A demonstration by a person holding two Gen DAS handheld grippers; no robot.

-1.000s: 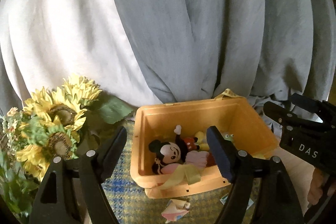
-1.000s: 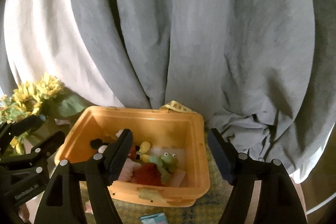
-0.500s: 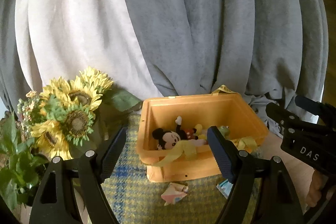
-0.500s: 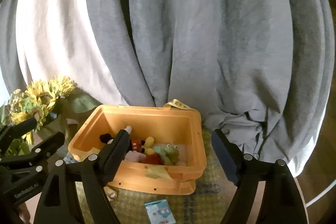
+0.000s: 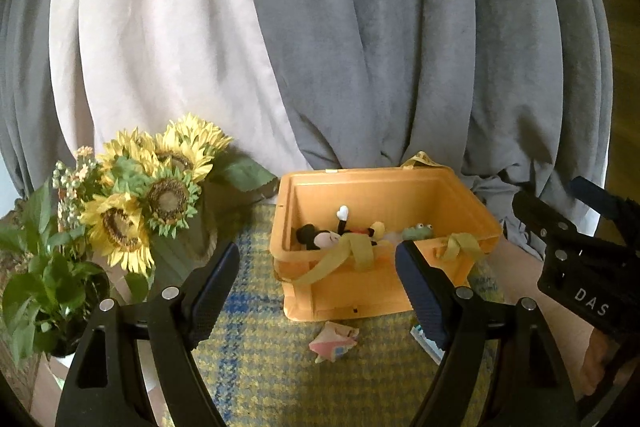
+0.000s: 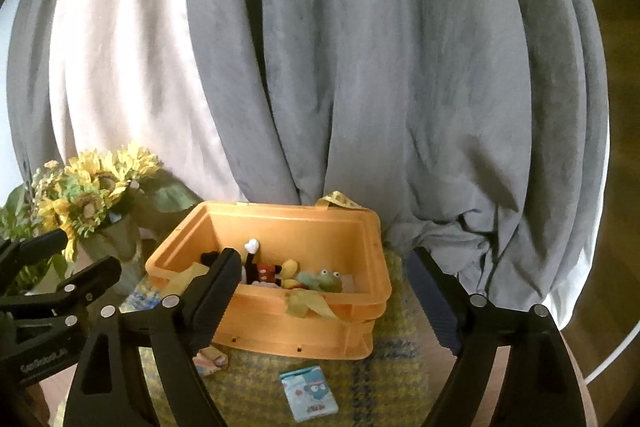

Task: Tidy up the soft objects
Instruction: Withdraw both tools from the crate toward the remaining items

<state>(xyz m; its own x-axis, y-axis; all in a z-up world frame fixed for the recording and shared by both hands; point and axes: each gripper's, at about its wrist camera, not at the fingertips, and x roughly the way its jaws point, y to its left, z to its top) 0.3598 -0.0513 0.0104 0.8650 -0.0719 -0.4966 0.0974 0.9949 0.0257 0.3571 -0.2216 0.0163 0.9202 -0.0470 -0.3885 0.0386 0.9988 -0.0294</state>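
Observation:
An orange plastic bin [image 5: 380,287] stands on a yellow-blue checked mat; it also shows in the right wrist view [image 6: 304,331]. Inside lie a Mickey Mouse plush [image 5: 324,237], also in the right wrist view [image 6: 260,269], a green frog plush [image 6: 324,279] and yellow-green straps draped over the rim [image 5: 352,255]. My left gripper [image 5: 318,287] is open and empty, in front of the bin. My right gripper [image 6: 326,301] is open and empty, in front of the bin.
A vase of sunflowers [image 5: 152,195] stands left of the bin. A small pink folded cloth [image 5: 332,343] and a blue-white packet [image 6: 308,393] lie on the mat [image 5: 260,367] before the bin. Grey and white curtains [image 6: 320,67] hang behind.
Both grippers have pulled back and lowered away from the bin, which now looks smaller and is seen more from the side. Both stay open and empty.

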